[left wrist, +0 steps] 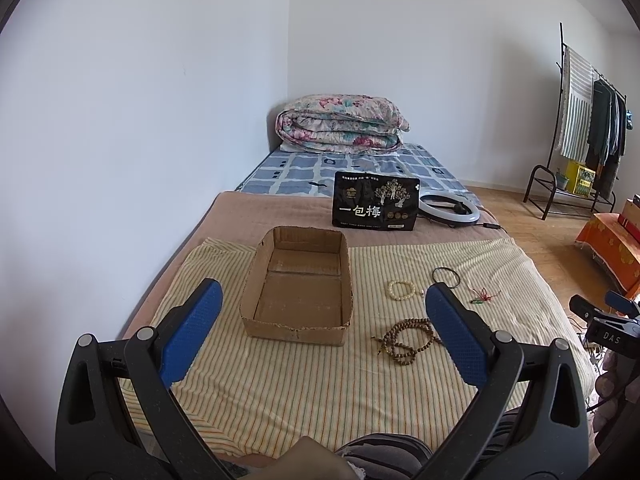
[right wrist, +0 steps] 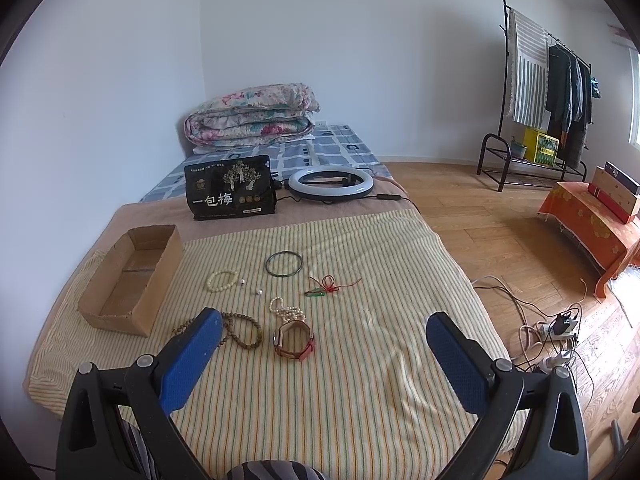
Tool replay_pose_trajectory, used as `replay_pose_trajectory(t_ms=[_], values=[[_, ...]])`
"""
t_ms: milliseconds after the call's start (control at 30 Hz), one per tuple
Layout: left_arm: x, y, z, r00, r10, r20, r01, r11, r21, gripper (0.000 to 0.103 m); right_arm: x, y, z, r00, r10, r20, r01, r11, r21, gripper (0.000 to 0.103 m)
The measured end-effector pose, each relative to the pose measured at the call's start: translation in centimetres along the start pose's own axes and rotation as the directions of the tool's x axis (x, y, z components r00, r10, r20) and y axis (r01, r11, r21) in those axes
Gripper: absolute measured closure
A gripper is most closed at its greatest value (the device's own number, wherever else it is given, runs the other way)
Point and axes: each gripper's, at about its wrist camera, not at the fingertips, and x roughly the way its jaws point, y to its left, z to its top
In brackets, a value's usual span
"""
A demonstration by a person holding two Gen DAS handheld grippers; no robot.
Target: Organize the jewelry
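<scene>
An open cardboard box (left wrist: 298, 288) (right wrist: 132, 276) sits on a striped cloth on the bed. Right of it lie a cream bead bracelet (right wrist: 222, 280), a dark bangle (right wrist: 283, 265), a red cord charm (right wrist: 330, 285), a pearl string (right wrist: 285, 311), a brown bead strand (right wrist: 240, 330) (left wrist: 404, 340) and a red-strapped watch (right wrist: 295, 340). My left gripper (left wrist: 324, 312) is open and empty above the cloth before the box. My right gripper (right wrist: 324, 338) is open and empty, held above the cloth with the watch between its fingers in view.
A black snack bag (right wrist: 231, 193) stands behind the cloth, with a ring light (right wrist: 330, 185) beside it. A folded floral quilt (right wrist: 252, 120) lies at the bed's far end. A clothes rack (right wrist: 548, 92), an orange-covered stand (right wrist: 592, 224) and floor cables (right wrist: 556, 332) are to the right.
</scene>
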Motion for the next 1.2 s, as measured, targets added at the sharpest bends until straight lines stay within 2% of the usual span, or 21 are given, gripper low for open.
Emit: replay_pose_trajectory(t_ms=[833,1200], values=[[-0.1,-0.1,-0.2,1.000,0.001,0.001,-0.001,1.000,0.000,0.000,0.2,-0.3,-0.1,1.000,-0.009,-0.004,0.009,1.000,0.001,0.000],[1.0,-0.5,-0.9,1.000,-0.006,-0.023,0.006,1.000,0.010,0.000,0.8,-0.6,-0.2,1.000,-0.013,-0.015,0.013,1.000,0.005,0.000]])
